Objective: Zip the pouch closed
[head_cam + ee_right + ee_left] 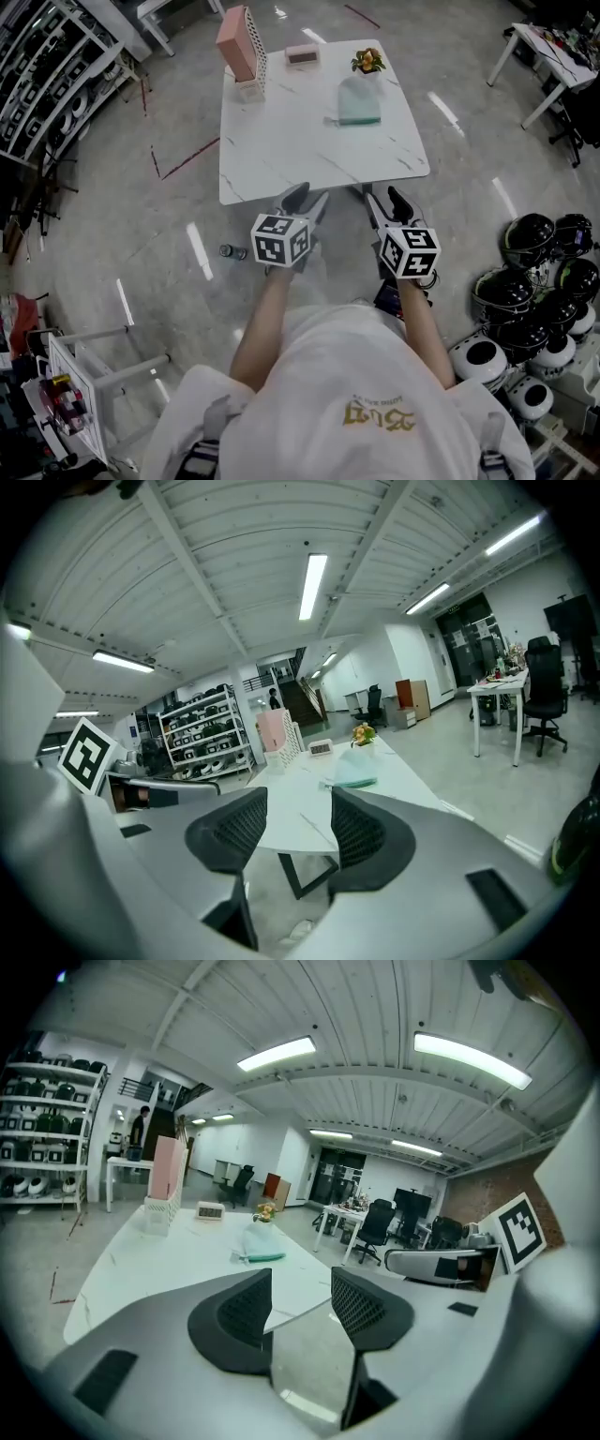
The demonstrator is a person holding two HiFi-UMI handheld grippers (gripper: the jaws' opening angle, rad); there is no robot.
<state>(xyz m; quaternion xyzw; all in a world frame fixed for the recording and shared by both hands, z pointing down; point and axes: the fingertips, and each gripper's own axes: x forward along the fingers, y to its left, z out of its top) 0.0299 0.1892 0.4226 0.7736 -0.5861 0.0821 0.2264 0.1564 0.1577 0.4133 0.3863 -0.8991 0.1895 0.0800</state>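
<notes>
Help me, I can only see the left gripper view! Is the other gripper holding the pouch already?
Observer: No. The right gripper has its jaws apart with nothing between them. The pouch lies on the far part of the table.
Operator: Is anything on the floor on that side?
Observer: Yes, a heap of black and white helmets sits on the floor, off to the right of the right gripper.
Operator: And on my side?
Observer: In the head view a small dark thing, maybe a can, lies on the floor just left of the left gripper.
</notes>
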